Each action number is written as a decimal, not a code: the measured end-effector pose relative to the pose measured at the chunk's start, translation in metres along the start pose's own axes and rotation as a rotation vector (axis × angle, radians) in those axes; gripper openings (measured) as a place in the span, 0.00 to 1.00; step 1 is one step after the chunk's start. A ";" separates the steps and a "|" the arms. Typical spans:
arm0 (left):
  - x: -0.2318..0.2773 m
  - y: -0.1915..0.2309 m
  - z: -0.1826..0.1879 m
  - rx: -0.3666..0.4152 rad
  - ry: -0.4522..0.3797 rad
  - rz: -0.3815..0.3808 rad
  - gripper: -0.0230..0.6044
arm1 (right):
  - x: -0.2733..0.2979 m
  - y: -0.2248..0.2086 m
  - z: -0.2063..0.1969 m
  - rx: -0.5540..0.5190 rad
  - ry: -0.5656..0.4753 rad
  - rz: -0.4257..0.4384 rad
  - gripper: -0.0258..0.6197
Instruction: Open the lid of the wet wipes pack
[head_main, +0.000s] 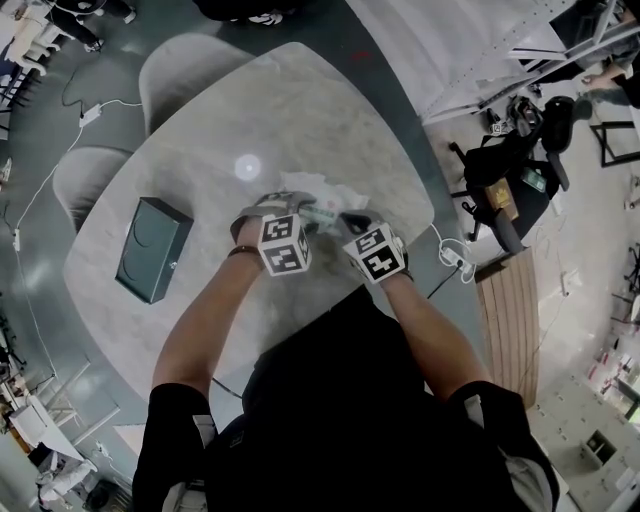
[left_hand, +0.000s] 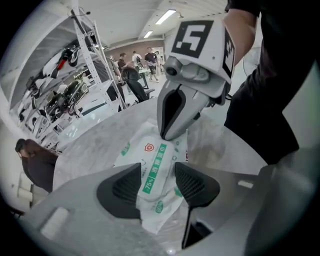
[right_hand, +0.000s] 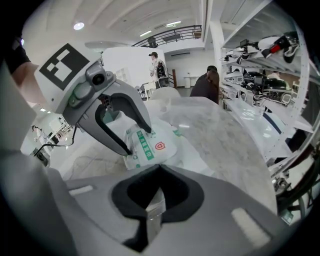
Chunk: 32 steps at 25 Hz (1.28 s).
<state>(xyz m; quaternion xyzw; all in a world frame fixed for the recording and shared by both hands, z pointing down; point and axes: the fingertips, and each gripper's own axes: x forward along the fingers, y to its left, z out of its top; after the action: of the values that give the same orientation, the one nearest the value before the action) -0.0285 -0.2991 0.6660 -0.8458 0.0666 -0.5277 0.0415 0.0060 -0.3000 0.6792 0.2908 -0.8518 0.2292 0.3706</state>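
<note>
Jaws of the left gripper (left_hand: 157, 186) stand wide apart, astride the wet wipes pack (left_hand: 150, 167), which lies flat on the marble table (head_main: 300, 110). The pads flank the pack without visibly pressing on it. The right gripper (right_hand: 159, 170) is closed, with nothing seen between its pads. The left gripper view shows its tip down at the pack's far edge. From the head camera both grippers crowd over the pack and hide most of it. Well apart to the left on the table lies a dark green box (head_main: 152, 248), and two pale chairs (head_main: 185, 70) stand beyond the table's far side. Only the gripper views show the pack's green print, the shelving racks (left_hand: 75, 85) and the people (left_hand: 150, 56) standing far behind.
</note>
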 end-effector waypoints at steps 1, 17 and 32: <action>0.003 0.000 -0.002 0.017 0.010 0.011 0.37 | 0.000 0.000 0.000 0.002 -0.002 0.000 0.05; 0.000 0.008 -0.001 -0.027 -0.025 -0.069 0.35 | 0.001 -0.001 0.000 0.012 -0.002 0.002 0.05; -0.001 0.014 0.001 0.029 -0.009 -0.039 0.31 | -0.005 0.007 -0.001 -0.013 0.016 0.028 0.15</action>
<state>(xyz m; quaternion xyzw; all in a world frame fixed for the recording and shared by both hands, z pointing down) -0.0290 -0.3129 0.6623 -0.8487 0.0424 -0.5253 0.0438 0.0046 -0.2929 0.6746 0.2746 -0.8543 0.2311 0.3760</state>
